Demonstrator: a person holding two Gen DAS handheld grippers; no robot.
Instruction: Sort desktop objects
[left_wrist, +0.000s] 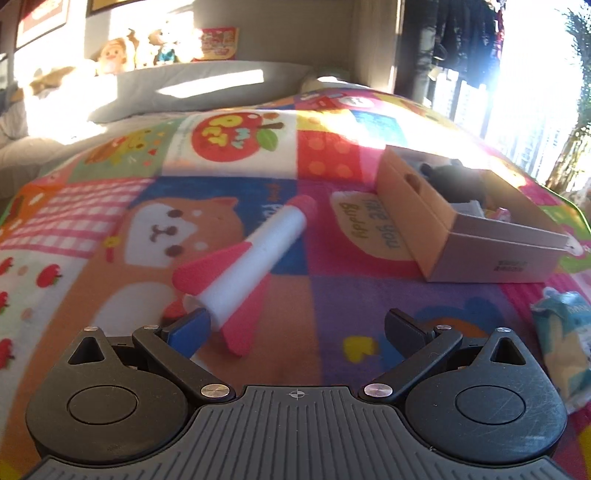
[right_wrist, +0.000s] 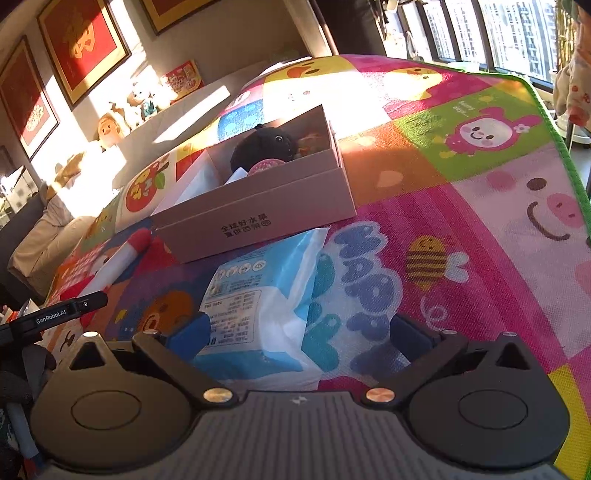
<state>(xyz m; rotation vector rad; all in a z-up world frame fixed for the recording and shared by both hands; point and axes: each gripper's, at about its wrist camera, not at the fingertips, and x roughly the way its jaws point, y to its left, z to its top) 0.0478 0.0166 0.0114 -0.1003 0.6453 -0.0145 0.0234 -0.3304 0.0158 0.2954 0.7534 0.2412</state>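
A white foam rocket (left_wrist: 255, 251) with pink fins and nose lies slanted on the colourful blanket. Its tail end rests just ahead of the blue left pad of my left gripper (left_wrist: 295, 328), which stands open. The rocket (right_wrist: 118, 258) also shows at the left of the right wrist view. A blue and white tissue pack (right_wrist: 266, 306) lies flat between the wide-open fingers of my right gripper (right_wrist: 295, 336), close to the left pad and apart from the right one. Behind the pack stands an open cardboard box (right_wrist: 258, 221) holding a black plush toy (right_wrist: 262, 147). That box (left_wrist: 410, 218) is at the right in the left wrist view.
Everything rests on a patchwork cartoon blanket (right_wrist: 461, 221) whose green edge runs along the right. A grey pillow (left_wrist: 199, 88) and a ledge with plush toys (left_wrist: 114, 55) lie beyond. Part of the left gripper (right_wrist: 55, 314) shows at the left edge. The tissue pack (left_wrist: 565, 339) sits at the right.
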